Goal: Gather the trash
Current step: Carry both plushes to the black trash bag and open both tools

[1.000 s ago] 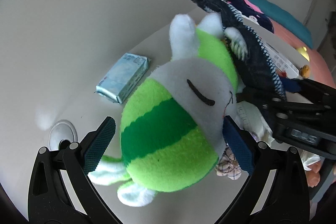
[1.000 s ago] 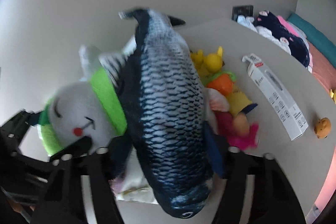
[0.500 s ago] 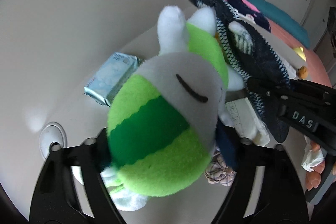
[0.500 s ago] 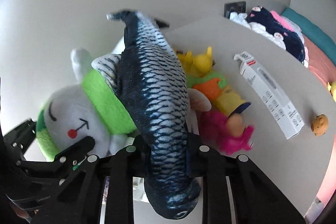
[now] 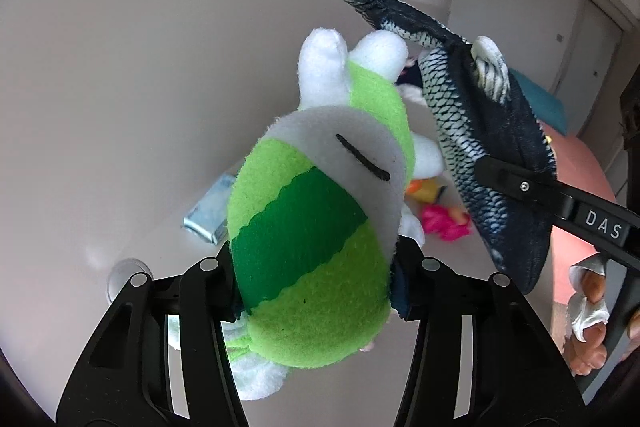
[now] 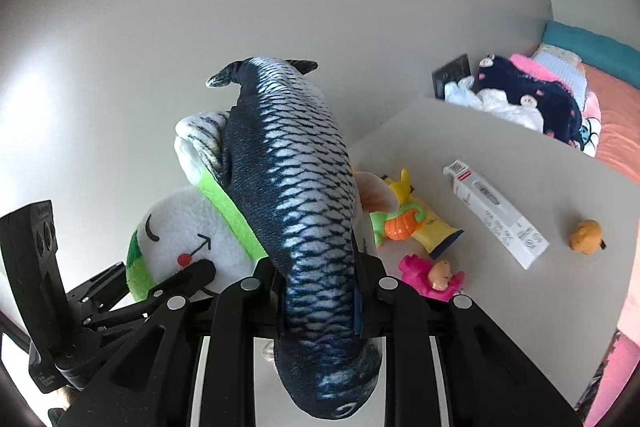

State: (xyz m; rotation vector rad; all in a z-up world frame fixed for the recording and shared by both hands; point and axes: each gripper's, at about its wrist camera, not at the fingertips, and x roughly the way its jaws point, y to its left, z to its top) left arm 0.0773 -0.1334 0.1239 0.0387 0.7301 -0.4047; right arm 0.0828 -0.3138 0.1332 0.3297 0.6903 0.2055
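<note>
My left gripper [image 5: 314,277] is shut on a green and white plush toy [image 5: 316,211] and holds it up above the white table [image 5: 100,227]. My right gripper [image 6: 318,291] is shut on a dark blue plush fish [image 6: 296,203] and holds it up beside the green toy, which also shows in the right wrist view [image 6: 180,231]. The fish shows at the right of the left wrist view [image 5: 488,147], clamped by the right gripper's fingers.
On the table lie a pale blue tissue pack [image 5: 210,213], a white carton [image 6: 496,215], a yellow toy [image 6: 416,211], an orange and green toy [image 6: 396,225], a pink doll [image 6: 430,275] and a small orange figure [image 6: 586,237]. Dark clothes [image 6: 536,103] lie at the far end.
Both grippers closed on their toys and lifted them off the table. The table and the things on it now look farther away.
</note>
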